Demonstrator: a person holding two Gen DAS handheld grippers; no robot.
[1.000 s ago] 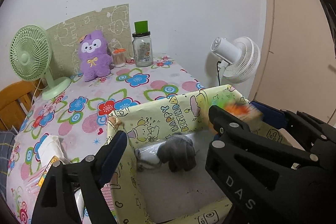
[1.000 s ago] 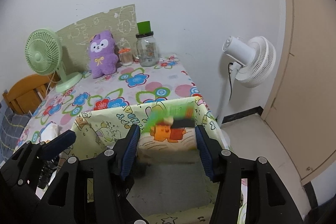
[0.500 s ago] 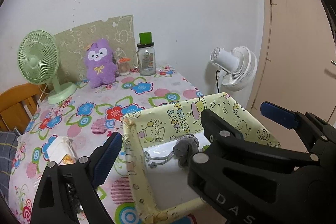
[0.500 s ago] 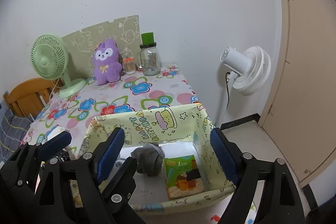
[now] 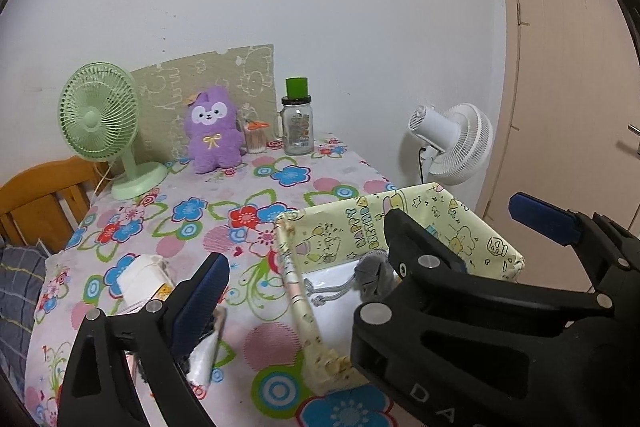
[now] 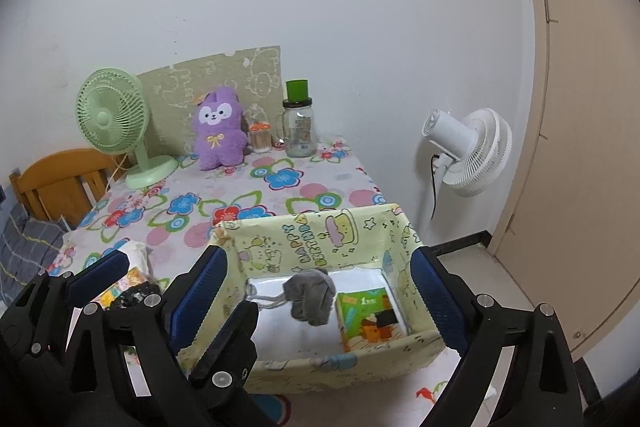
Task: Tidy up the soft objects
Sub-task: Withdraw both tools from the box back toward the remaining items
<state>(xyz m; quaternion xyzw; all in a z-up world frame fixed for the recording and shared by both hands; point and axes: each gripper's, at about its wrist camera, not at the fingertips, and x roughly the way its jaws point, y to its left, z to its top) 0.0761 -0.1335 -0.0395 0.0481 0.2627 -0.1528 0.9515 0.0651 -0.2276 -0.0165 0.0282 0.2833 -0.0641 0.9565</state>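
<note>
A yellow cartoon-print box (image 6: 320, 239) stands at the table's near right corner. Inside it lie a grey drawstring pouch (image 6: 310, 297) and a green-and-orange tissue pack (image 6: 370, 315). My right gripper (image 6: 318, 263) hovers before the box with its jaws opening and nothing between them. My left gripper (image 5: 308, 255) is close on its left, over the box's left wall; its jaws are opening too and hold nothing. The two grippers' inner fingers overlap. A purple plush (image 5: 214, 129) sits upright at the back of the table.
A white tissue pack (image 5: 140, 275) and small packets lie left of the box. At the back stand a green desk fan (image 5: 100, 115), a toothpick jar (image 5: 256, 137) and a green-lidded glass jar (image 5: 298, 127). A white fan (image 6: 468, 151) is beyond the table's right edge, a wooden chair (image 6: 52, 183) at the left.
The right gripper let go of the green-and-orange tissue pack, which now lies in the box. Both grippers drew back and up from the box, their jaws wider.
</note>
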